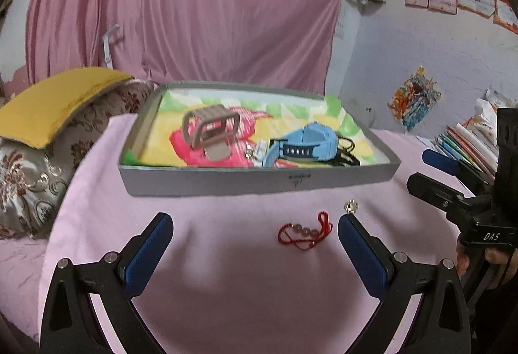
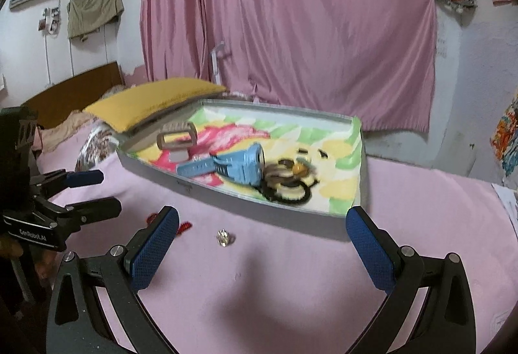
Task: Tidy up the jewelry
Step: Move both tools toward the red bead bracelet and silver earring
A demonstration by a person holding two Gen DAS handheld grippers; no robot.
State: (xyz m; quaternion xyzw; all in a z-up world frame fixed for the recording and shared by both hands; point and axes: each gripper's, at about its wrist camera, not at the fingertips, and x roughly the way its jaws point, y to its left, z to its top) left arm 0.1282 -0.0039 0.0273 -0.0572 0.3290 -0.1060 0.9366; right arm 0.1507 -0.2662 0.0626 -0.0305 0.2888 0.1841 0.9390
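Observation:
A grey shallow box point(image 1: 259, 180) point(image 2: 226, 188) with a colourful liner stands on the pink bedsheet. It holds a beige watch point(image 1: 210, 127) point(image 2: 177, 137), a blue watch point(image 1: 301, 145) point(image 2: 226, 164) and black hair ties point(image 1: 344, 153) point(image 2: 288, 185). A red string bracelet with pale beads point(image 1: 304, 230) point(image 2: 183, 226) and a small silver ring point(image 1: 351, 206) point(image 2: 225, 238) lie on the sheet in front of the box. My left gripper point(image 1: 255, 232) is open above the sheet, the bracelet between its fingers. My right gripper point(image 2: 262, 224) is open, the ring between its fingers.
A yellow pillow point(image 1: 55, 98) point(image 2: 152, 103) lies on a patterned cushion point(image 1: 39, 172) left of the box. A pink curtain point(image 1: 194, 4) hangs behind. Books and papers point(image 1: 466, 143) are stacked at the right. Each gripper shows in the other's view point(image 1: 459, 188) point(image 2: 64, 195).

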